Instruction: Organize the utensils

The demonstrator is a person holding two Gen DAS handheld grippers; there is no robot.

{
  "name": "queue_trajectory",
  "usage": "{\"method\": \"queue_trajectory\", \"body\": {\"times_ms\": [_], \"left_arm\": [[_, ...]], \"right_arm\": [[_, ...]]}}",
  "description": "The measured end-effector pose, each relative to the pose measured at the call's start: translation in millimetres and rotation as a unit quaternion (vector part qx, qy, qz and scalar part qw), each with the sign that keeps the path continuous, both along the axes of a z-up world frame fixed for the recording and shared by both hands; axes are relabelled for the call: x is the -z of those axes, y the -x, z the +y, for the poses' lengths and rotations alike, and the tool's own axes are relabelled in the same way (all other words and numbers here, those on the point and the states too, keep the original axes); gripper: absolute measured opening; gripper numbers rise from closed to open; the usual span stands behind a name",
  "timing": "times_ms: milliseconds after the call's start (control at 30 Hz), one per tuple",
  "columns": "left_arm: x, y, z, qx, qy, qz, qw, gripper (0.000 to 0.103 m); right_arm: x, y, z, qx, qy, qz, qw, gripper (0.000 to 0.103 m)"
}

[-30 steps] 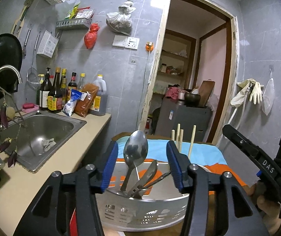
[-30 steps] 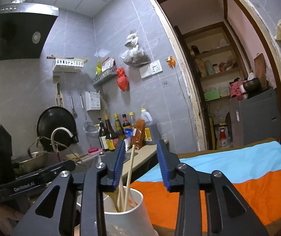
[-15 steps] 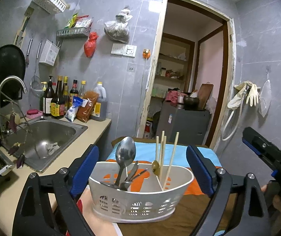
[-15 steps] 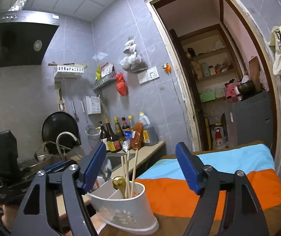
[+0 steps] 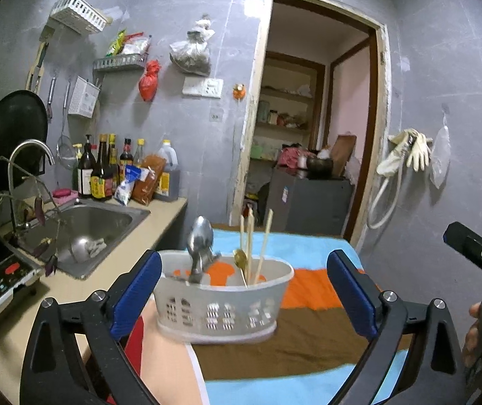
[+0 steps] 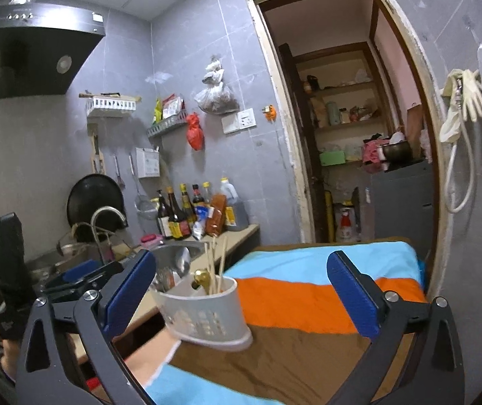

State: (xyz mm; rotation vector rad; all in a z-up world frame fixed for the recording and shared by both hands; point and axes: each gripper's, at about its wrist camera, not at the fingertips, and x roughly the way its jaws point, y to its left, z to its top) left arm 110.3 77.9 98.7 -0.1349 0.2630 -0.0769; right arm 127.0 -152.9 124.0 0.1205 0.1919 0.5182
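With both sets of jaws spread about as wide as they go, nothing is being pinched right now. The left gripper (image 5: 242,290) has just been opening, and its blue pads (image 5: 136,290) sit either side of the white utensil caddy (image 5: 220,307) without touching it, so the caddy is framed between them but stands free. Same story for the right gripper (image 6: 237,298): its jaws have just been opening too, with only the striped cloth and the caddy's end showing in the gap.

The caddy (image 6: 203,314) stands upright on a table covered in a striped cloth (image 5: 308,330) of blue, orange and brown bands, close to the cloth's left edge. Its left compartment holds a big metal spoon (image 5: 200,239), bowl up, with a couple more metal utensils leaning beside it. Its right compartment holds wooden chopsticks (image 5: 251,239) standing up, plus a small gold-coloured spoon (image 5: 239,257).

Further out, left of the table, there's a counter with a steel sink (image 5: 85,226) and curved faucet (image 5: 21,168), and a row of sauce bottles (image 5: 105,168) against the grey tiled wall. A black pan (image 5: 11,135) hangs above. Straight behind the table is an open doorway (image 5: 311,118), and rubber gloves (image 5: 406,152) hang on the right wall.
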Motion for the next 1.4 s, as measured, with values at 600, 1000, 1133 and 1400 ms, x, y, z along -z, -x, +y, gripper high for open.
{"method": "queue_trajectory", "body": {"times_ms": [600, 1000, 1133, 1400], "left_arm": [[27.5, 60.7, -35.7, 0.015, -0.009, 0.002, 0.9998, 0.096], [62.2, 80.6, -47.0, -0.012, -0.024, -0.034, 0.9991, 0.098], [68.6, 85.4, -45.8, -0.025, -0.024, -0.04, 0.9986, 0.1], [77.3, 88.5, -47.3, -0.033, -0.038, -0.031, 0.9983, 0.1]], "right_arm": [[24.4, 70.7, -23.6, 0.037, 0.034, 0.024, 0.998, 0.103], [71.4, 88.3, -25.5, 0.142, 0.051, -0.035, 0.988, 0.103], [78.9, 92.3, -27.8, 0.158, 0.048, -0.041, 0.985, 0.103], [85.0, 93.4, -30.7, 0.166, 0.049, -0.035, 0.984, 0.103]]}}
